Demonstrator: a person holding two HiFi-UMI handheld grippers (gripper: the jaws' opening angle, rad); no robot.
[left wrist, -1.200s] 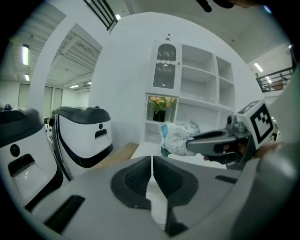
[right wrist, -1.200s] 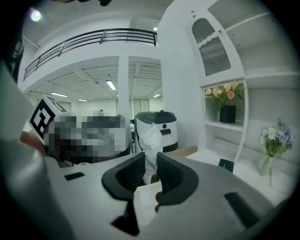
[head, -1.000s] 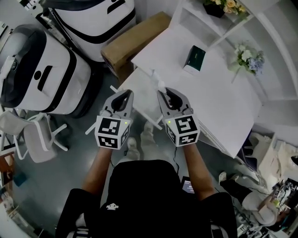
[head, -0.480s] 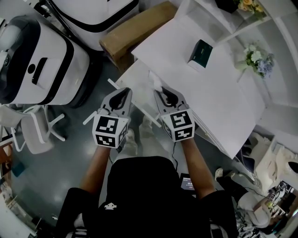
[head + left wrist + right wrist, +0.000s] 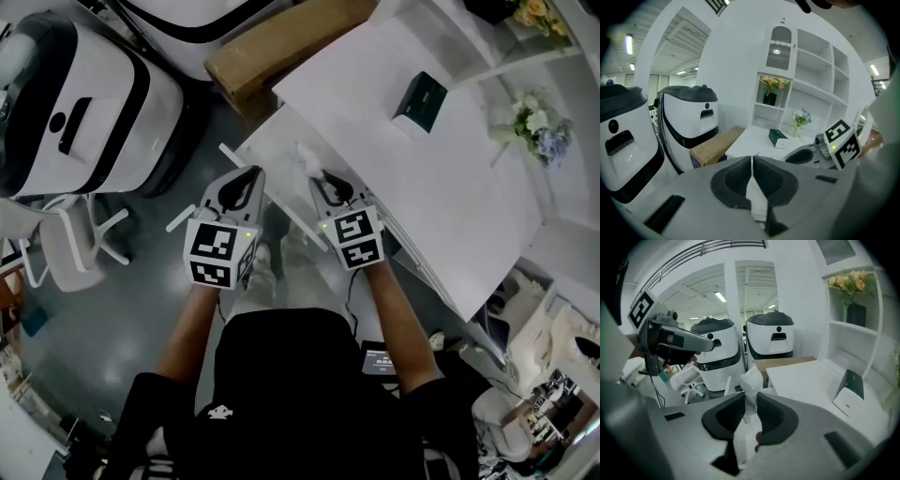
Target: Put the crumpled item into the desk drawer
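White crumpled item (image 5: 751, 380) is pinched between the jaws of the right gripper (image 5: 750, 398), its bulk standing out past the fingertips. In the head view it hangs over the pulled-out drawer (image 5: 267, 155) at the edge of the white desk (image 5: 394, 187). Left gripper (image 5: 752, 161), just beside at 9 o'clock, has its jaws pressed together with nothing between them. Green box (image 5: 421, 101) sits on the desk at 1 o'clock of the right gripper.
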